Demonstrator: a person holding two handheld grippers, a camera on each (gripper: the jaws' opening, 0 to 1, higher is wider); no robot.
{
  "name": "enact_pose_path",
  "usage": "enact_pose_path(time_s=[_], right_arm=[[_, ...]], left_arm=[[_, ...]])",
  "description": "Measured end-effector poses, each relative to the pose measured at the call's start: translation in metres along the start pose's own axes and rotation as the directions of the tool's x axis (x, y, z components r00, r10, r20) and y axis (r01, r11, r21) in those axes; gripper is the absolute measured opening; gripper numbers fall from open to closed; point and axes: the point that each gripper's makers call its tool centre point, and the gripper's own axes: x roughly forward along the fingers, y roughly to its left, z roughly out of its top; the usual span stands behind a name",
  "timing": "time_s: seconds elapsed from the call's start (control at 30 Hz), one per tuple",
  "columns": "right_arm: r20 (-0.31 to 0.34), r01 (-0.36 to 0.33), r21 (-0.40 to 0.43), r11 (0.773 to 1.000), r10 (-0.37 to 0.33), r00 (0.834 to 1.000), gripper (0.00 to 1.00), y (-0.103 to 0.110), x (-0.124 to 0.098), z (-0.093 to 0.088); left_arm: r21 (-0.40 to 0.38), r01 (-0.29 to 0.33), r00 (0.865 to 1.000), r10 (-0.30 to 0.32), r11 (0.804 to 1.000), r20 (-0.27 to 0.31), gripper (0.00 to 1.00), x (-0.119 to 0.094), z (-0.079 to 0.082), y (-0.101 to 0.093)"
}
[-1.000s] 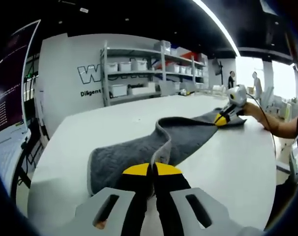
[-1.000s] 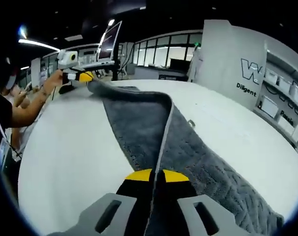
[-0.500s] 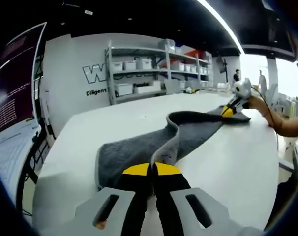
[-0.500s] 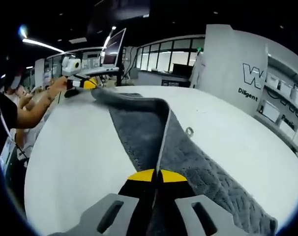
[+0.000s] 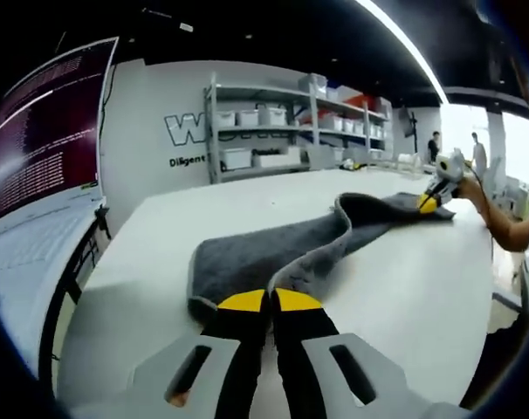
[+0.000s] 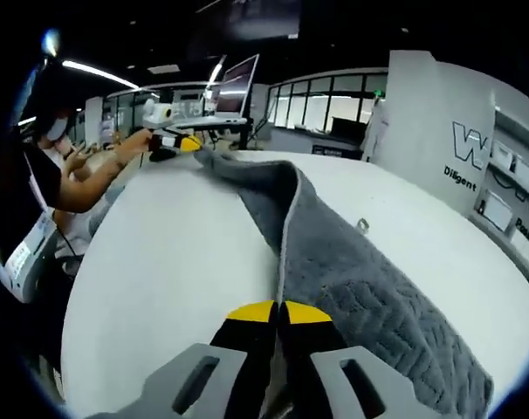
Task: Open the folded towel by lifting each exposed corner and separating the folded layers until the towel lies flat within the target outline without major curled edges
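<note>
A grey towel (image 5: 273, 253) lies stretched along a white surface (image 5: 404, 288), held at both ends and partly raised from it. In the left gripper view, the left gripper (image 5: 271, 301) has its yellow-tipped jaws pressed together on the near edge of the towel, whose pale hem rises between them and runs away in a wavy ridge toward the far end. There the right gripper (image 5: 429, 202), small in the distance and held by a hand (image 5: 467, 188), pinches the other end of the cloth just above the surface. The same towel (image 6: 360, 297) shows in the right gripper view with a chevron-stitched face on the right and a smoother face folded beside it; the right gripper (image 6: 274, 311) has its jaws closed on the hem, which climbs from between the tips. At the far end of that view the left gripper (image 6: 184, 144) grips the towel's opposite end, held by a hand (image 6: 138, 144) on an outstretched arm. The middle of the towel humps up off the surface between the two grips. Behind the surface in the left gripper view stand storage shelves (image 5: 291, 122) with bins, and a large screen (image 5: 37, 140) of text is at the left.
</note>
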Motion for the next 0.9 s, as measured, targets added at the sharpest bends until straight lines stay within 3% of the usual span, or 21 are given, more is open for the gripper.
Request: enact_pose_path(time_s=[0.13, 0.47, 0.67, 0.9], right_arm=[[-0.033, 0.013, -0.032, 0.999, -0.014, 0.999, 0.00, 0.006, -0.013, -0.012], [-0.100, -0.034, -0.100, 0.994, 0.024, 0.995, 0.00, 0.033, -0.034, -0.024], [-0.126, -0.067, -0.098, 0.993, 0.055, 0.991, 0.00, 0.045, -0.044, -0.033], [-0.128, -0.112, -0.092, 0.989, 0.100, 0.987, 0.00, 0.067, -0.057, -0.038]], left_arm=[[0.010, -0.023, 1.000, 0.023, 1.000, -0.010, 0.02, -0.008, -0.005, 0.004], [0.008, -0.056, 0.998, 0.056, 0.998, -0.026, 0.02, -0.021, -0.015, 0.011], [0.005, -0.085, 0.996, 0.085, 0.996, -0.030, 0.02, -0.034, -0.020, 0.019], [-0.004, -0.077, 0.996, 0.077, 0.997, -0.037, 0.02, -0.044, -0.027, 0.020]])
